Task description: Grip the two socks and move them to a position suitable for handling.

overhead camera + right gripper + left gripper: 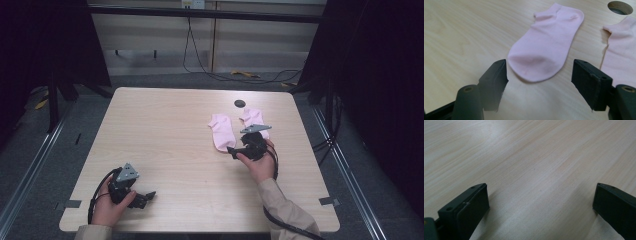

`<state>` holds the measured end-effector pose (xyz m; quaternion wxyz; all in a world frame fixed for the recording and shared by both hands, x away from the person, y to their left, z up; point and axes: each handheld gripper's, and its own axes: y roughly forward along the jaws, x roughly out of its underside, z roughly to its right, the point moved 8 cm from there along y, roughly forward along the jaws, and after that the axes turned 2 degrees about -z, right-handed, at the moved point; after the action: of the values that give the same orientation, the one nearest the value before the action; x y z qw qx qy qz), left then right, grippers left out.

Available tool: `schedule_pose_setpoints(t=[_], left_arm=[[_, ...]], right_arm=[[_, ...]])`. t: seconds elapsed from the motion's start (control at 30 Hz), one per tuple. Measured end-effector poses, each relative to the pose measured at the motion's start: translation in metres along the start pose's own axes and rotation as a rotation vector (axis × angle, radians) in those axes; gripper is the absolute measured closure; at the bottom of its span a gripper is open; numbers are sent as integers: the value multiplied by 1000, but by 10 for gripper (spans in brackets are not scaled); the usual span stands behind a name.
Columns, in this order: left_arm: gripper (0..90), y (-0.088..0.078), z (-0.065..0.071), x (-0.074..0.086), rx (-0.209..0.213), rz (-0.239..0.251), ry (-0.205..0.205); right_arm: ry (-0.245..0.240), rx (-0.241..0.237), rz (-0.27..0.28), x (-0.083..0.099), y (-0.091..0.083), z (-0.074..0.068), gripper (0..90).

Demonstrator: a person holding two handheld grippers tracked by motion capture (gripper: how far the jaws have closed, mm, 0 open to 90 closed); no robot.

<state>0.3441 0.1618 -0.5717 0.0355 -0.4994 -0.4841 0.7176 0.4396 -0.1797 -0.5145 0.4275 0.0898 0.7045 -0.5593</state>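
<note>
Pink sock (546, 41) lies flat on tabletop (165, 140), toe just ahead of right gripper (540, 75) between its spread, empty jaws, long axis running away; left gripper (540, 202) far off, jaws spread.

Lab: bare table (165, 150), black curtains (380, 75), floor cables (200, 65).

we held our left gripper (145, 199) low at the near left, our left hand (111, 206) wrapped round its body, jaws set wide apart with nothing between them and pointing right. our right hand (258, 164) reached farther forward on the right side, forearm in a beige sleeve angling up from the bottom edge. our right gripper (231, 150) pointed left, its jaws apart, gripping nothing, grey plate on top.
</note>
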Motion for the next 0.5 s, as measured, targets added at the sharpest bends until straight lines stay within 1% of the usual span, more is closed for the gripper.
schedule_pose_setpoints(t=[0.03, 0.13, 0.17, 0.23, 0.3, 0.33, 0.37, 0.47, 0.5], left_arm=[[0, 0, 0, 0, 0, 0, 0], [0, 0, 0, 0, 0, 0, 0], [0, 0, 0, 0, 0, 0, 0], [0, 0, 0, 0, 0, 0, 0], [0, 0, 0, 0, 0, 0, 0], [0, 0, 0, 0, -1, 1, 0], [0, 0, 0, 0, -4, 0, 3], [0, 0, -1, 0, -7, 0, 5], [0, 0, -1, 0, -6, -1, 7]], right_arm=[[2, 5, -2, -2, 3, 1, 283], [33, 17, -5, -10, 17, 5, 296], [35, 23, -4, -12, 22, 7, 301], [68, 48, -4, -17, 32, 11, 316], [94, 46, -3, -23, 42, 12, 316], [102, 60, -7, -26, 48, 14, 316], [108, 70, -8, -29, 53, 15, 316], [141, 72, 1, -38, 67, 14, 316], [140, 80, 3, -41, 72, 15, 315]])
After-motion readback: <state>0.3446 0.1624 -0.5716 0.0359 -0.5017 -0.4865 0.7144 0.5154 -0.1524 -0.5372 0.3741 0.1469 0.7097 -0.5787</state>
